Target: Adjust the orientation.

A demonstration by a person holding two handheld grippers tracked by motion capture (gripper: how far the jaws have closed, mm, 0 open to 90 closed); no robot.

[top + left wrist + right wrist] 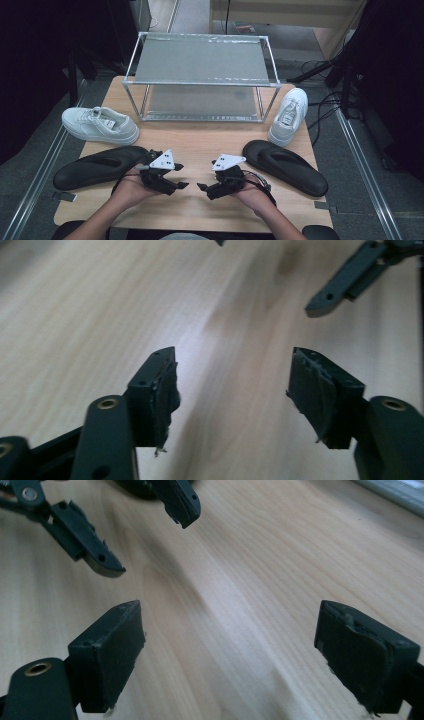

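High view: left claw (184, 175) and right claw (200, 176) low over bench (200, 145), both empty; black slippers (97, 166) (286, 166) just beside, white sneakers (100, 125) (289, 116) near rack (200, 80); shelves apparently bare, nothing stowed.
Left gripper view: jaws apart.
Right gripper view: jaws apart.

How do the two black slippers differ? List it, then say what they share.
The left slipper lies nearly crosswise, beside the left tongs; the right slipper slants toward the table's right edge, a little apart from the right tongs. The left slipper reaches the table's left edge; the right slipper lies fully on the table. Both are black, flat and untouched.
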